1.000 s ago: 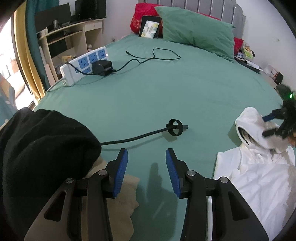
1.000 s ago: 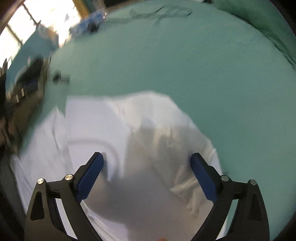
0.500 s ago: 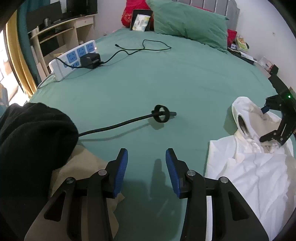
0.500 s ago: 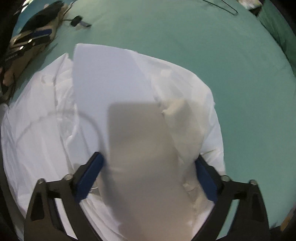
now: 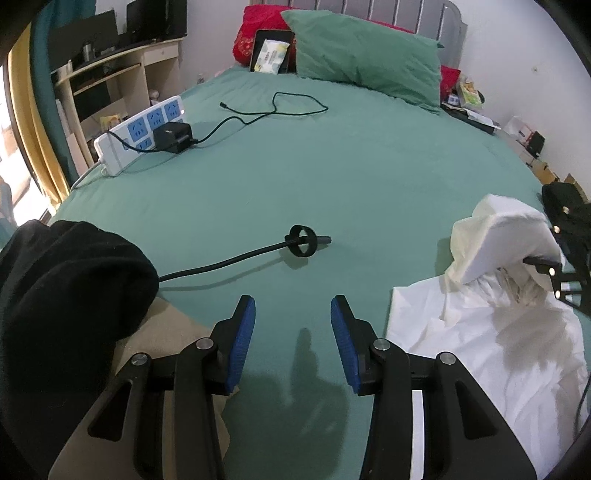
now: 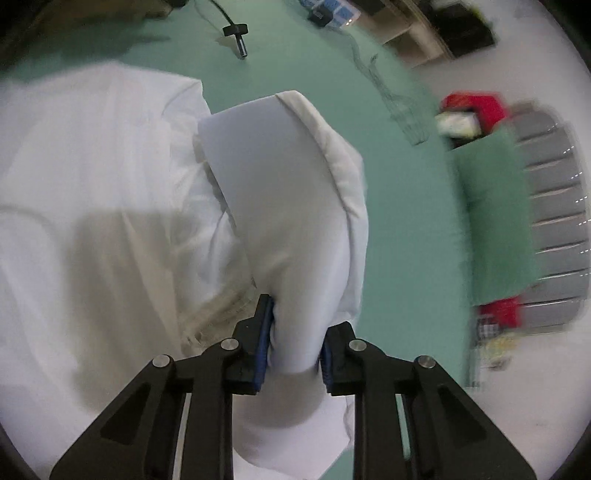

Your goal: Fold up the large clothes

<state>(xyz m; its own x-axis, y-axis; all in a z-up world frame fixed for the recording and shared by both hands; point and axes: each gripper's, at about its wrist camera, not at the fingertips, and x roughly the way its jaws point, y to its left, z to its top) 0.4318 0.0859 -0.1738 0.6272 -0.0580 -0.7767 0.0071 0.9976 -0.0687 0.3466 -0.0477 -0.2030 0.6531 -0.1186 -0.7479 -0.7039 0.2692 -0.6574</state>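
Left-wrist view: spanning nearly the whole frame, a wide teal-green fitted bed sheet [image 5: 332, 177], with a large green pillow [image 5: 365, 62] leaning on a grey slatted headboard [image 5: 388, 9] at 12 o'clock. Lying at 4 o'clock on the sheet, a big white hooded cotton garment [image 5: 491, 350], its hood [image 5: 506, 240] being lifted clear of the body at 3 o'clock. Bulging in at 9 o'clock, a black fleece sleeve [image 5: 66, 295] over a strip of tan cloth [image 5: 162, 332]. Resting at 10 o'clock, a white power strip with blue sockets [image 5: 140, 133] carrying a black plug-in adapter [image 5: 173, 137], its thin black cable [image 5: 273, 107] looping toward 12 o'clock. Stretching across the centre, a black stiff-necked cord ending in a small ring [image 5: 302, 240]. Hovering at 6 o'clock over bare sheet, the left gripper [image 5: 292, 339], blue pads standing apart, pinching nothing and touching no cloth.

Right-wrist view, blurred toward 3 o'clock: filling the left half, the white garment [image 6: 92, 192]; rising from 6 o'clock to the centre, the hood [image 6: 295, 206], bunched and squeezed between the blue pads of the right gripper [image 6: 293, 343], jaws having just been closing onto that fold. Showing at 12 o'clock beyond the garment, the ringed cord tip [image 6: 236, 33].
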